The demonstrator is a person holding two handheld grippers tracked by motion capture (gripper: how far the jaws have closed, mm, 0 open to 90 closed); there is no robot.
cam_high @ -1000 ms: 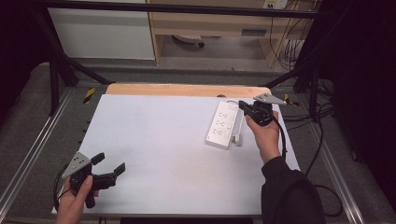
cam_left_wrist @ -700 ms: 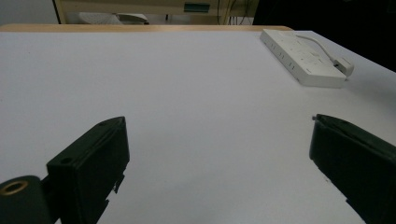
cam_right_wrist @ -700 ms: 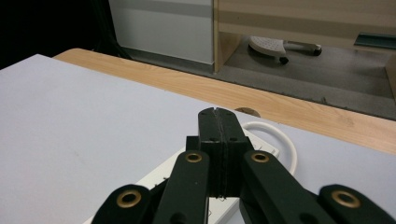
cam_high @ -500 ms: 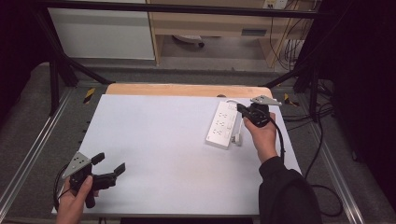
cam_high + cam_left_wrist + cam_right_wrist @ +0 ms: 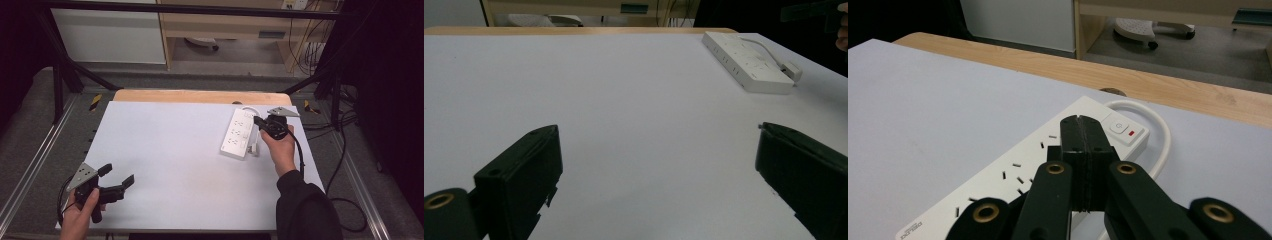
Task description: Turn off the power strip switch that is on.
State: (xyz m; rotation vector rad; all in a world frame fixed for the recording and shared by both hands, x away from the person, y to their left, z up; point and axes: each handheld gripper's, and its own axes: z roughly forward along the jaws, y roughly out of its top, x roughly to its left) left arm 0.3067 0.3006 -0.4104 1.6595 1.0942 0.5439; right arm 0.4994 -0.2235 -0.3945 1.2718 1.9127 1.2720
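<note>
- Where my left gripper (image 5: 116, 178) hovers at the near left corner of the white table sheet (image 5: 170, 165), its jaws stand wide apart around bare surface; the left gripper view cuts off both jaw bases.
- My right gripper (image 5: 1081, 131) has its jaws pressed together, holding nothing, poised just above the one white rectangular plastic power strip (image 5: 239, 133).
- That strip lies at the far right, well apart from the left gripper; I count one white switch button (image 5: 1119, 127), and its looping white cable (image 5: 1159, 125) is partly hidden.
</note>
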